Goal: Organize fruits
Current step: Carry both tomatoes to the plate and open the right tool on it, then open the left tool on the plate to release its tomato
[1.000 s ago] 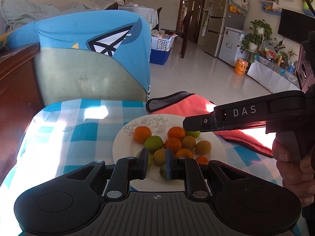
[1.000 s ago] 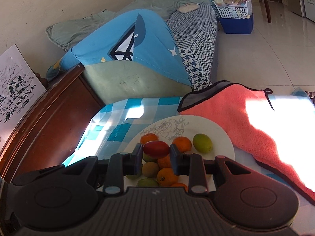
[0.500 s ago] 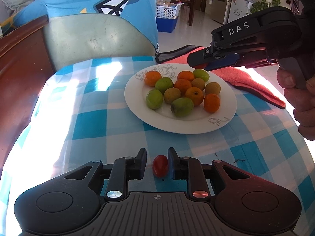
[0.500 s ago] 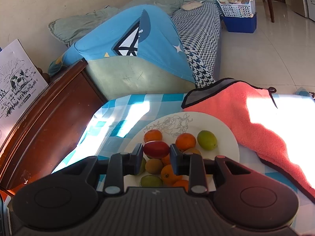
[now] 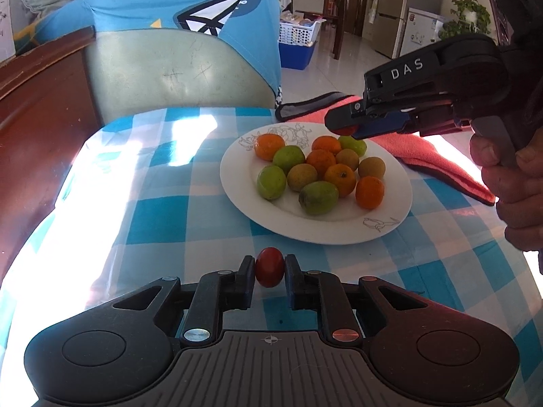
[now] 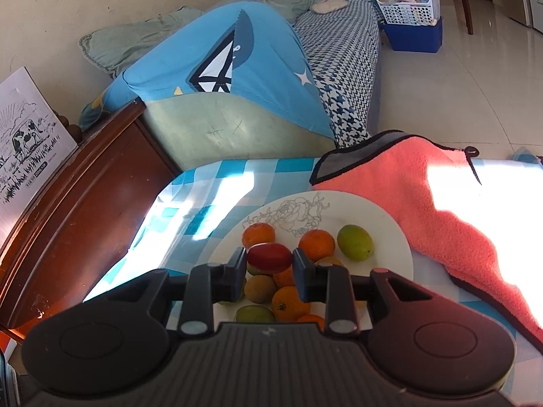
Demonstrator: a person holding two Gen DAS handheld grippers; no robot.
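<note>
A white plate (image 5: 237, 183) with several orange and green fruits stands on the blue checked tablecloth; it also shows in the right wrist view (image 6: 383, 217). A small red fruit (image 5: 269, 271) lies on the cloth just before the plate, between the fingers of my left gripper (image 5: 269, 279), which is open around it with small gaps either side. My right gripper (image 6: 269, 259) is shut on another red fruit (image 6: 269, 257) and hovers over the plate's far side; it shows in the left wrist view (image 5: 346, 129).
A pink towel (image 6: 441, 196) lies on the table right of the plate. A wooden headboard (image 6: 78, 203) borders the table's left side. A sofa with a blue cloth (image 6: 230, 78) stands behind the table.
My left gripper pulled back from over the plate to the near cloth and now has the loose red fruit between its fingers. My right gripper stayed over the plate holding its red fruit.
</note>
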